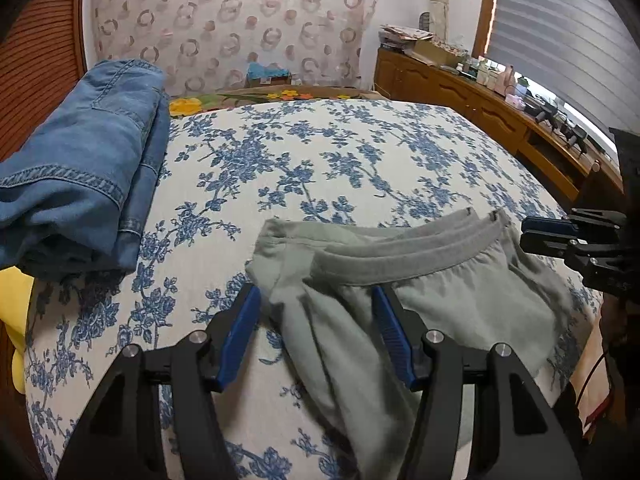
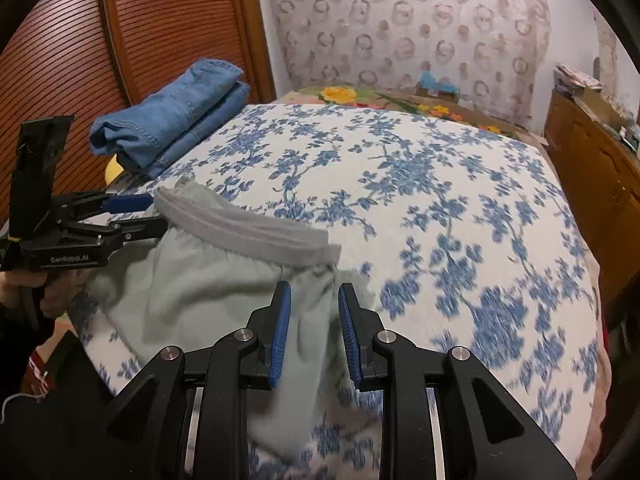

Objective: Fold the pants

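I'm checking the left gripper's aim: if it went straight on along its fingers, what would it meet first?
Most likely the grey pants: the left gripper has open jaws, and the cloth lies between and just ahead of them on the floral bedspread. Depth is uncertain.

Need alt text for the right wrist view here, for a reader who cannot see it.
The right gripper, jaws parted, sits over the corner of pale green pants with a grey waistband, lying on a blue-flowered bedspread. At left, the left gripper, held in a hand, is at the other waistband end. Folded jeans lie behind.
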`<act>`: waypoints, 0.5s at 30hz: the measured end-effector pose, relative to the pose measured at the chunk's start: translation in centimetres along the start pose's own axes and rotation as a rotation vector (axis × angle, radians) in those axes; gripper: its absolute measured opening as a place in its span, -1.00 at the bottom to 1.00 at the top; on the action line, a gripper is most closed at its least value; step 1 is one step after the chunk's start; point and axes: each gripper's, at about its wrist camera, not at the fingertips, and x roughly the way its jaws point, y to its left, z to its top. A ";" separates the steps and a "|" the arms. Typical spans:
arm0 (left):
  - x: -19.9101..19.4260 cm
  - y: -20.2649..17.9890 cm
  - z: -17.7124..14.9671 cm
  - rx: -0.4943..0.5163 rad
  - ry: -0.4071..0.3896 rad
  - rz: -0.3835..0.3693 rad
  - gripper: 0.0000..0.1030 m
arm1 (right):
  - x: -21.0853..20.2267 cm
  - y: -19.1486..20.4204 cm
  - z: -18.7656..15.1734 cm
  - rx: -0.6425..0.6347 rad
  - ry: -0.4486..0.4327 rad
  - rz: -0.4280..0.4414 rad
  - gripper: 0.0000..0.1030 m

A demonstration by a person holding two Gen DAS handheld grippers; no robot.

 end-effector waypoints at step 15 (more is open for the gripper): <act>0.9 0.7 -0.9 -0.017 -0.010 -0.006 0.14 | 3.4 -0.8 2.0 0.019 0.051 0.018 -0.56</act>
